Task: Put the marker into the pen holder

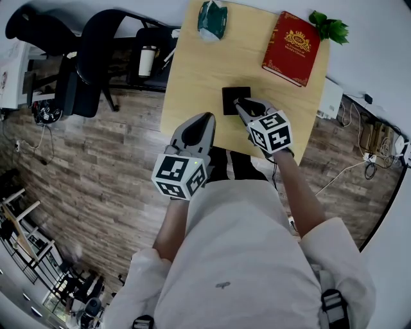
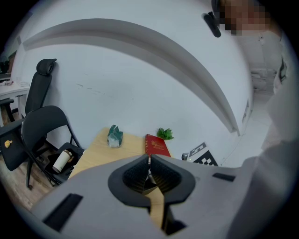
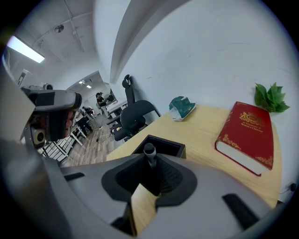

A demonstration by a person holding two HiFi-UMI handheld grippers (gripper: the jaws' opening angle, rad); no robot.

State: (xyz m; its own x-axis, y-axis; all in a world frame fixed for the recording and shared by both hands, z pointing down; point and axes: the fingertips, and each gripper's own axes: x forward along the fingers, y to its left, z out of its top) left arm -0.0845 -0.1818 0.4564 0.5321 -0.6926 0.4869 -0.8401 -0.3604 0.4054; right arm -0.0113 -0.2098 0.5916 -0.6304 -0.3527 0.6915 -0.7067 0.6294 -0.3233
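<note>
Right hand-held gripper (image 3: pixel 150 161): pinching the marker (image 3: pixel 149 151). The jaws are pressed on its barrel and the capped end sticks out past the tips.
Marker position: held in the air, just short of the pen holder (image 3: pixel 164 144). Its end points at the holder's near rim and it is not yet inside.
Pen holder: black, square and open-topped. It stands mid-width on the bench (image 1: pixel 192 71), closer to the near edge than the far one.
Reason for hold (judgement): gripping the barrel low leaves the leading end free to enter the opening. Lining it up over the rim looks like the step in hand.
Left hand-held gripper (image 2: pixel 149 162): jaws pressed together, nothing readable between them. It is parked at the near edge of the bench, apart from the holder, probably to keep clear.
Right gripper view only: shows the marker and how it is gripped.
Head view only: shows the layout. The right hand-held gripper (image 1: pixel 239 103) touches or overlaps the holder's outline (image 1: pixel 228 95) and covers the marker.
Other items: a red book (image 1: pixel 291 40) near the far right corner and a green packet (image 1: pixel 211 19) at the far edge, both well apart from the holder.
</note>
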